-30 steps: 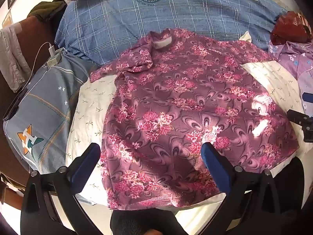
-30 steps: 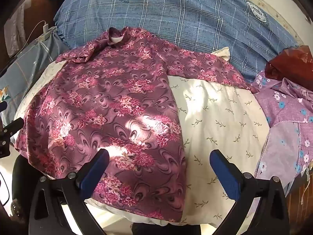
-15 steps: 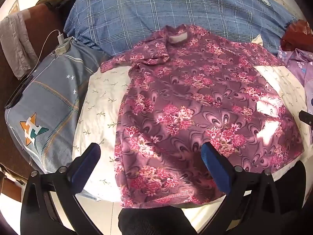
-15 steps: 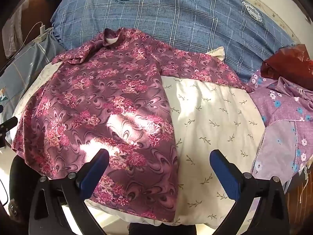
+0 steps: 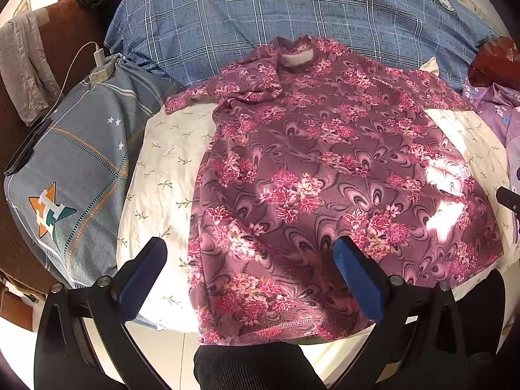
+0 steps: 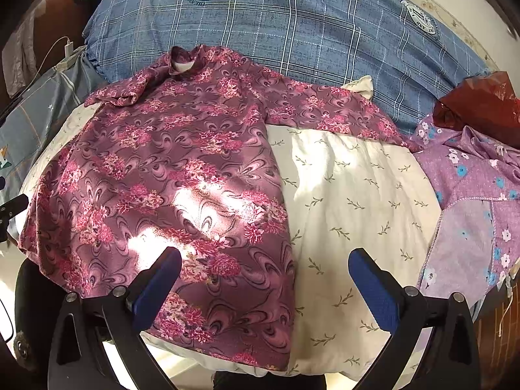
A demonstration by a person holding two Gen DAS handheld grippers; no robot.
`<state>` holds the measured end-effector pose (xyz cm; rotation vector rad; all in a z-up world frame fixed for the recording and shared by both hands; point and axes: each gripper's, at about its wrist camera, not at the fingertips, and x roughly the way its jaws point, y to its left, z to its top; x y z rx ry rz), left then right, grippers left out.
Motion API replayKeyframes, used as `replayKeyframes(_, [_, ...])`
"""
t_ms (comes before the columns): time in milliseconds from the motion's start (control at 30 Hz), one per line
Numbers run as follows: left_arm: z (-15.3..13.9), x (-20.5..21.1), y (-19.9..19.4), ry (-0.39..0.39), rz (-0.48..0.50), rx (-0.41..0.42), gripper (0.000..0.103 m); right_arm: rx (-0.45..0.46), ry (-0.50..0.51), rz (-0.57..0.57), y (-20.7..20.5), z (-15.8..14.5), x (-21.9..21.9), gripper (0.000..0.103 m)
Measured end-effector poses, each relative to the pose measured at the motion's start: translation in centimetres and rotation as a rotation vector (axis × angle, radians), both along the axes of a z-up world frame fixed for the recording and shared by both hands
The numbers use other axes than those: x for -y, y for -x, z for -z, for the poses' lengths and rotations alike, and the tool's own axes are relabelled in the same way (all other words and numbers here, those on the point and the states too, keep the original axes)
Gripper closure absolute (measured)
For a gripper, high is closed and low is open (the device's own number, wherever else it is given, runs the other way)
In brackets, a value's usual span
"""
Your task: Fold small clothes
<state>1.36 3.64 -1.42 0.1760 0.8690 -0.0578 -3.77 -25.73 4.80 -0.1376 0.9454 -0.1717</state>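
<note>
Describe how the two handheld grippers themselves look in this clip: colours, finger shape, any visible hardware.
Both match: the left gripper and right gripper have black angular frames with round silver bolts at the joints, each carrying two long flat fingers with blue textured pads. No cables, markings or sleeves show on them.

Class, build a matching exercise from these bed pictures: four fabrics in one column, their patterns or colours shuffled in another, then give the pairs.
Things:
1. shirt
2. quilt
3. sheet
4. bag

Descriptions:
A. cream with small leaf sprigs
B. plain dark red
C. maroon with pink flowers
D. blue plaid with round crests

Pairs: 1-C, 2-D, 3-A, 4-B
</note>
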Motion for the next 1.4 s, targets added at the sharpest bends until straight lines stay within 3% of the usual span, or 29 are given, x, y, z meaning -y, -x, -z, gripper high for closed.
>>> replayKeyframes(1400, [-1.4,1.1,-0.2,0.015,0.027,0.023,0.000,0.001,-0.009,0.004,-0.3,0.1,0.3,0.000])
